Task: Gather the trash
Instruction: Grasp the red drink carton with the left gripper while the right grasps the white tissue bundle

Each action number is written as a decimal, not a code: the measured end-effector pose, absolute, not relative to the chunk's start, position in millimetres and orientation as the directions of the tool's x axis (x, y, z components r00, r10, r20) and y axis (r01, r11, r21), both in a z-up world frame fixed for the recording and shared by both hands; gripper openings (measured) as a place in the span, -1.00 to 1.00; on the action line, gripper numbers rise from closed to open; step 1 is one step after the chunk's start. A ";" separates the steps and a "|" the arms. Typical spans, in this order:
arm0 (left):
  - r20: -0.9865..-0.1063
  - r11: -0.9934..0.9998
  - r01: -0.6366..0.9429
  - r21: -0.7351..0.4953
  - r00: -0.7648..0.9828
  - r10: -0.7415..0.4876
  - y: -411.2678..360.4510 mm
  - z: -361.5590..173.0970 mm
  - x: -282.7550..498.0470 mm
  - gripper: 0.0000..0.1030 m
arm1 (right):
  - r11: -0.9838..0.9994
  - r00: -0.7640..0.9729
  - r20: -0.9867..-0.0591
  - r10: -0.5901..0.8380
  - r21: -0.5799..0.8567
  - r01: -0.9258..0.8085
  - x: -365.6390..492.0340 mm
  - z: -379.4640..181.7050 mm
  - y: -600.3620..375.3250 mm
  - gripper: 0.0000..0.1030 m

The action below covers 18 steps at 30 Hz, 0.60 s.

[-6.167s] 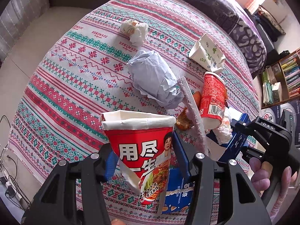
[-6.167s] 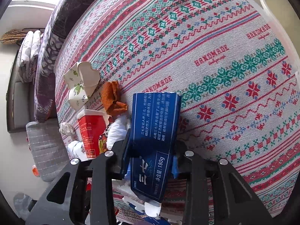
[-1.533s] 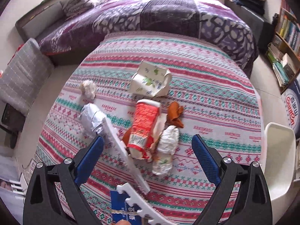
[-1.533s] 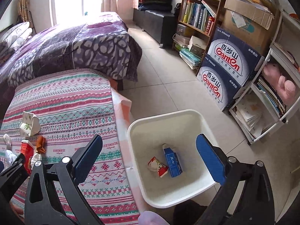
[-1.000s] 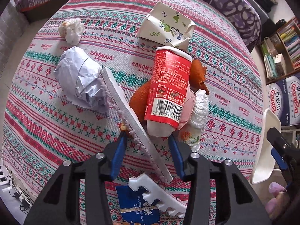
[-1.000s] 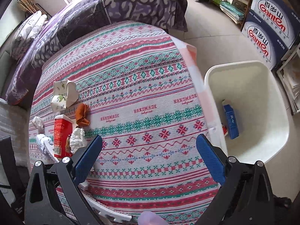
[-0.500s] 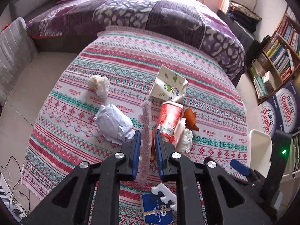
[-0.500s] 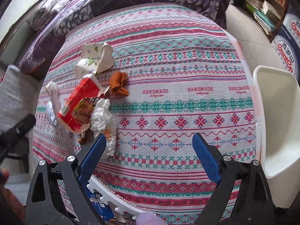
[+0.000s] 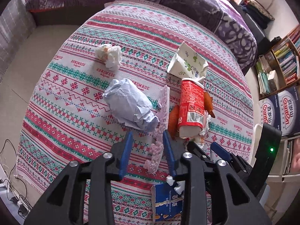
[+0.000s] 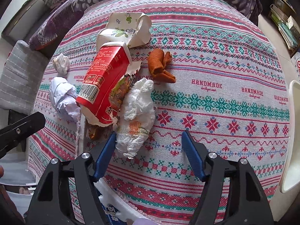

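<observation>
A pink frilly strip (image 9: 159,129) hangs loose between the left gripper's (image 9: 148,150) parted pads. Ahead lie a crumpled bluish paper wad (image 9: 129,105) and a red carton (image 9: 191,108) on its side. A crumpled white tissue (image 10: 136,112) sits between the right gripper's (image 10: 148,155) fingers, against the left one.

The right tongs (image 10: 147,140) stand over the patterned woven cloth (image 10: 215,97), jaws just narrowing, nothing pressed between them. Their left pad touches a crumpled white tissue wad (image 10: 137,112). Left of it lies a red paper carton (image 10: 105,82); farther off, curled orange peel (image 10: 159,63) and a torn white printed cup (image 10: 127,28).
</observation>
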<state>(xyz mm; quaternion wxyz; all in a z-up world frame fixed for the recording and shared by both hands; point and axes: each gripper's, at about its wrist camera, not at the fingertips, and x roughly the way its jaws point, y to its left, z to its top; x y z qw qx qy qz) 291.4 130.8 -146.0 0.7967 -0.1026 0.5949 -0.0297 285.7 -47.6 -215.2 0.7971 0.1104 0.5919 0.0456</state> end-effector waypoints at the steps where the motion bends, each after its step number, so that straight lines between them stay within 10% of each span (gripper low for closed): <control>1: -0.939 0.975 -0.091 -0.204 0.298 -0.169 135.4 -144.5 292.2 0.03 | 0.971 0.295 -0.932 0.210 0.235 0.050 287.7 -215.1 -46.9 0.08; 4: -0.930 0.954 -0.156 -0.256 0.309 -0.199 150.9 -143.7 297.5 0.20 | 0.957 0.273 -0.922 0.275 0.290 0.014 293.2 -217.1 -37.5 -0.40; 18: -0.922 0.947 -0.036 -0.319 0.243 -0.302 72.7 -158.6 338.7 0.35 | 0.971 0.241 -0.955 0.175 0.208 0.119 267.6 -204.8 -90.8 -0.33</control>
